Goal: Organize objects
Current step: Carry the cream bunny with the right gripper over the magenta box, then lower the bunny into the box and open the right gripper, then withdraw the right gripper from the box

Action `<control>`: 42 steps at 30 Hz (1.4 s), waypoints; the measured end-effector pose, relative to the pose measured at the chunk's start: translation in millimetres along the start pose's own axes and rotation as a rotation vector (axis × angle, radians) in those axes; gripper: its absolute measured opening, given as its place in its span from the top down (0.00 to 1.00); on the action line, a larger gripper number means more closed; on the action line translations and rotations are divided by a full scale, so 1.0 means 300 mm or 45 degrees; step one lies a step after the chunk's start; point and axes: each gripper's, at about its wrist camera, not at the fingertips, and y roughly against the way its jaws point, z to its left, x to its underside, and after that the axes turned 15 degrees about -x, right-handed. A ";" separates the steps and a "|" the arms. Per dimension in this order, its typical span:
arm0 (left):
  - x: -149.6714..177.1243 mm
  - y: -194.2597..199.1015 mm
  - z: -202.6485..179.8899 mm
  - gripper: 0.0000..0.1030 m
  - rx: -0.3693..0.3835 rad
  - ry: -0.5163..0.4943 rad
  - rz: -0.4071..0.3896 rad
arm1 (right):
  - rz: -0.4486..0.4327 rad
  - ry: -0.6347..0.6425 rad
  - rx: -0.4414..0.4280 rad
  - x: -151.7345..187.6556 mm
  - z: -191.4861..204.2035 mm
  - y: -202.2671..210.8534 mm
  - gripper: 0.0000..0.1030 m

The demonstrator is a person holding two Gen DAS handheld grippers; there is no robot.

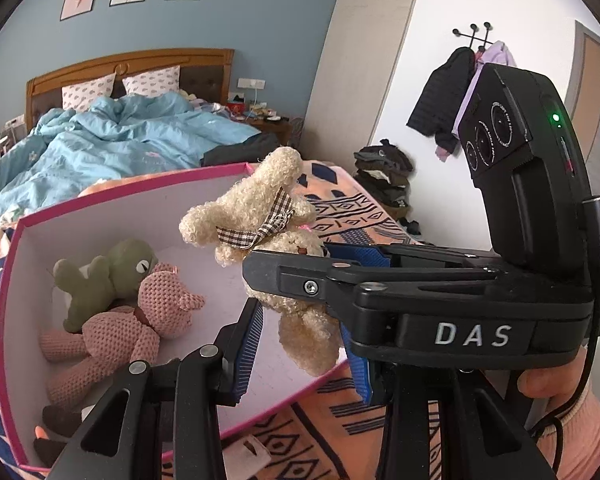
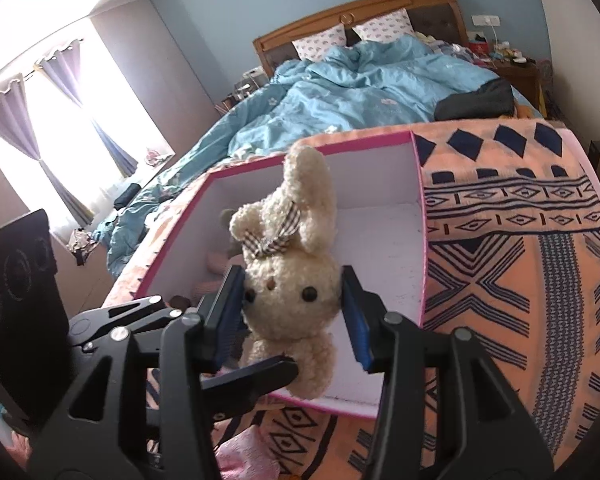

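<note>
A cream plush bunny [image 2: 290, 280] with a checked bow hangs over an open white box with a pink rim [image 2: 418, 216]. My right gripper [image 2: 292, 312] is shut on the bunny's head, a blue pad pressed to each cheek. In the left wrist view that right gripper [image 1: 288, 258] reaches in from the right. My left gripper [image 1: 302, 320] is shut on the bunny's [image 1: 260, 200] lower body and leg. One left finger [image 2: 256, 376] crosses below the bunny's head. A green frog plush [image 1: 100, 276] and a pink knitted bear [image 1: 140, 320] lie inside the box [image 1: 132, 188].
The box rests on an orange patterned blanket [image 2: 520, 260] at the foot of a bed with a rumpled blue duvet [image 2: 360, 92]. A clothes pile [image 1: 384, 176] sits by the wall under hung coats [image 1: 448, 96]. A person's hand [image 1: 548, 384] holds the right gripper.
</note>
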 end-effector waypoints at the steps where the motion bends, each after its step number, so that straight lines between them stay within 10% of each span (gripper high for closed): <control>1: -0.002 -0.006 0.001 0.61 -0.003 0.001 0.005 | 0.007 -0.008 0.008 -0.002 -0.011 -0.010 0.52; 19: 0.019 -0.093 0.021 0.61 -0.033 0.020 0.083 | 0.026 -0.025 0.152 -0.001 -0.066 -0.057 0.50; 27: 0.048 0.018 0.032 0.22 -0.071 0.011 -0.074 | -0.020 -0.028 0.062 0.040 -0.052 0.017 0.48; 42: 0.196 0.351 0.060 0.00 -0.102 0.028 -0.335 | -0.077 0.162 -0.168 0.197 0.178 0.272 0.42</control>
